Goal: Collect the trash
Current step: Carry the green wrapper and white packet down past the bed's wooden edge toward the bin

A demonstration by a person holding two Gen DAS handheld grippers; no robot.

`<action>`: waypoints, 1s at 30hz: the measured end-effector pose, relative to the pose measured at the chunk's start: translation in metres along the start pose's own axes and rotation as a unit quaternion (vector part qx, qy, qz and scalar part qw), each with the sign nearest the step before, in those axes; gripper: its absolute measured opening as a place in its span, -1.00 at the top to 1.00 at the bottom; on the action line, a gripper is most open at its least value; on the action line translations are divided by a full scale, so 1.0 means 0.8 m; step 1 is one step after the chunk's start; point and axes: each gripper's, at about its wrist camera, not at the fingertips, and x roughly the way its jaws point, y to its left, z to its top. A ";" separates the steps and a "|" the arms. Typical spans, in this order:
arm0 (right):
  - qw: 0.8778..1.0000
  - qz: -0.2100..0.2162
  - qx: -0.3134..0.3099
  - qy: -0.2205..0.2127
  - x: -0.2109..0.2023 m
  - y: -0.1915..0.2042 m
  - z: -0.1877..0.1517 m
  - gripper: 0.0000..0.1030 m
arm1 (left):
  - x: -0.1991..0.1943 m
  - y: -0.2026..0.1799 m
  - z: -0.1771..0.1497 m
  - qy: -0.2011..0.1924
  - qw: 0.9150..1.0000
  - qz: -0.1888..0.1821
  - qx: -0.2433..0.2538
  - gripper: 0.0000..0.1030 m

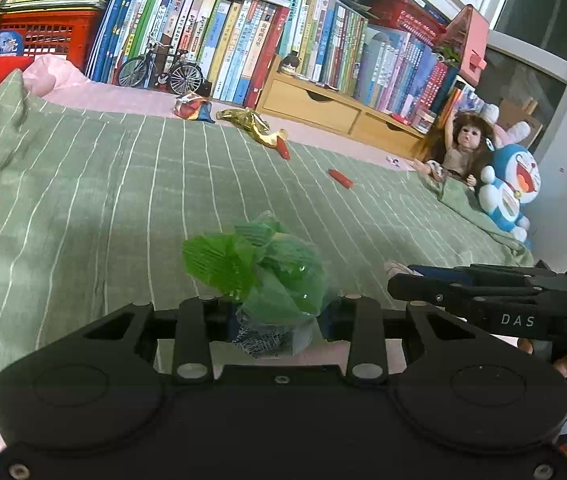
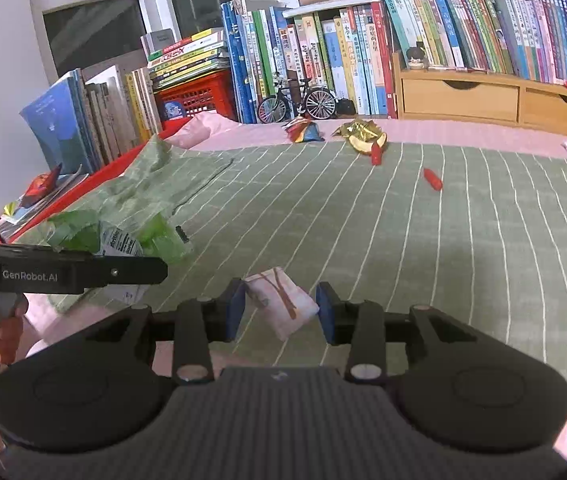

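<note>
Carrying 2 pieces of litter above a striped green bedspread [image 2: 403, 240]: left gripper [image 1: 275, 320] is pinching a crumpled green plastic wrapper [image 1: 259, 268], right gripper [image 2: 281, 312] is clamping a white crumpled paper packet [image 2: 283, 304]; keeping both squeezes firm should prevent drops.

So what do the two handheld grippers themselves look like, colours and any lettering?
Both are matte black with rounded housings and paired linkage bars. The right gripper has blue finger pads and "DAS" in pale letters on its side; the left gripper reads "GenRobot.AI" on its side.
</note>
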 end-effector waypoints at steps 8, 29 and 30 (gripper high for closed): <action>1.000 0.008 -0.008 -0.008 -0.031 0.030 -0.023 0.15 | -0.046 -0.010 -0.029 -0.007 1.000 -0.007 0.013 0.35; 0.999 0.033 0.002 -0.011 -0.083 0.084 -0.108 0.15 | -0.100 -0.011 -0.114 0.024 1.000 -0.018 -0.003 0.35; 0.999 0.032 0.002 -0.011 -0.084 0.086 -0.111 0.15 | -0.101 -0.012 -0.118 0.026 1.000 -0.017 0.000 0.35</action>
